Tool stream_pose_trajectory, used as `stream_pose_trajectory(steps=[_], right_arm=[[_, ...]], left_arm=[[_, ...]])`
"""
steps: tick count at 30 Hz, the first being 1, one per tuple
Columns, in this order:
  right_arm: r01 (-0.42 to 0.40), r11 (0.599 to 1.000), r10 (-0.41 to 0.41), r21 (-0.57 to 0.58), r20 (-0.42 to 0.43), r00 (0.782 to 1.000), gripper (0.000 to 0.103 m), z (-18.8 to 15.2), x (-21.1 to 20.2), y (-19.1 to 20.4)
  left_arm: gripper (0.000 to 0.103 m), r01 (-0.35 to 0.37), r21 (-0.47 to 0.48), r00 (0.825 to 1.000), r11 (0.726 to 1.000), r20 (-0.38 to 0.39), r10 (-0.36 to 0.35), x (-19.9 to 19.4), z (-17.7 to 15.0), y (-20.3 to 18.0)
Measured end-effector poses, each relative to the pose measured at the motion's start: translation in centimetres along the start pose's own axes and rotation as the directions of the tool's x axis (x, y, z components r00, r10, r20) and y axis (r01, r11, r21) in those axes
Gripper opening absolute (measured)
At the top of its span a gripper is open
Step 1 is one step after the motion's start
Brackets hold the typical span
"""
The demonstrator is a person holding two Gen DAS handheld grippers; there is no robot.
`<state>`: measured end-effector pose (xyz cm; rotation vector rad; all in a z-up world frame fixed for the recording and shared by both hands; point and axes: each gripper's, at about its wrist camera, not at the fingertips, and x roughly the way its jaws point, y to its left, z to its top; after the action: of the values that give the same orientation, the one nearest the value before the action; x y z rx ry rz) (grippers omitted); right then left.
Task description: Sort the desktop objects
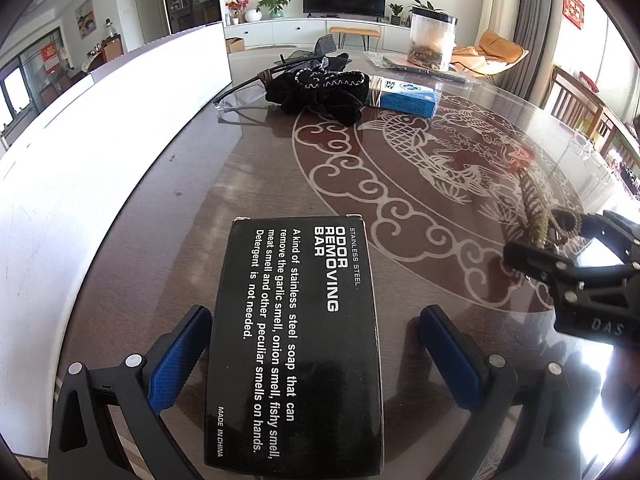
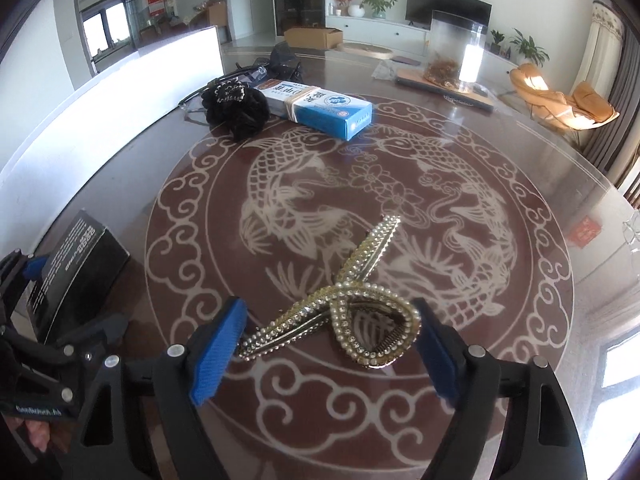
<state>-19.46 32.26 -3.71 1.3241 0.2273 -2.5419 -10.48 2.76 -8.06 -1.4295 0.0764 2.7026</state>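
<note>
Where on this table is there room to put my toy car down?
The fish pattern in the middle is bare, between the blue box and the sparkly hair clip. The far left is crowded: black scrunchie, glasses and blue box sit bunched together. The black box fills the near left.

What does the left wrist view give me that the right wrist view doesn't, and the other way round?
Only the left wrist view: the black box's printed top, readable, lying between the open left gripper's pads without touching the right pad.

Only the right wrist view: the whole rhinestone hair clip between the right gripper's pads, its loop close against the right pad; contact unclear.

Both: the blue carton, black scrunchie, clear jar, white board and patterned table.
</note>
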Motion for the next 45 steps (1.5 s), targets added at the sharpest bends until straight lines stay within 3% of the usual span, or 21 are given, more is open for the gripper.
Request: stream_pose_trajectory(steps=[4, 8, 11, 17, 45], right_arm=[[0.000, 1.000, 0.001, -0.024, 0.031, 1.000, 0.083, -4.1, -2.7, -0.1], [-0.009, 1.000, 0.009, 0.007, 0.018, 1.000, 0.084, -5.5, -3.6, -0.7], [0.003, 1.000, -0.003, 0.013, 0.006, 1.000, 0.093, -5.4, -3.4, -0.7], [0.005, 1.000, -0.005, 0.019, -0.004, 1.000, 0.099, -5.1, -2.9, -0.7], [0.014, 0.999, -0.013, 0.029, -0.013, 1.000, 0.103, -5.0, -2.8, -0.8]], left_arm=[[0.103, 0.000, -0.001, 1.000, 1.000, 0.000, 0.000, 0.0, 0.0, 0.0], [0.103, 0.000, 0.000, 1.000, 1.000, 0.000, 0.000, 0.0, 0.0, 0.0], [0.103, 0.000, 0.000, 1.000, 1.000, 0.000, 0.000, 0.0, 0.0, 0.0], [0.103, 0.000, 0.000, 1.000, 1.000, 0.000, 0.000, 0.0, 0.0, 0.0], [0.103, 0.000, 0.000, 1.000, 1.000, 0.000, 0.000, 0.1, 0.0, 0.0]])
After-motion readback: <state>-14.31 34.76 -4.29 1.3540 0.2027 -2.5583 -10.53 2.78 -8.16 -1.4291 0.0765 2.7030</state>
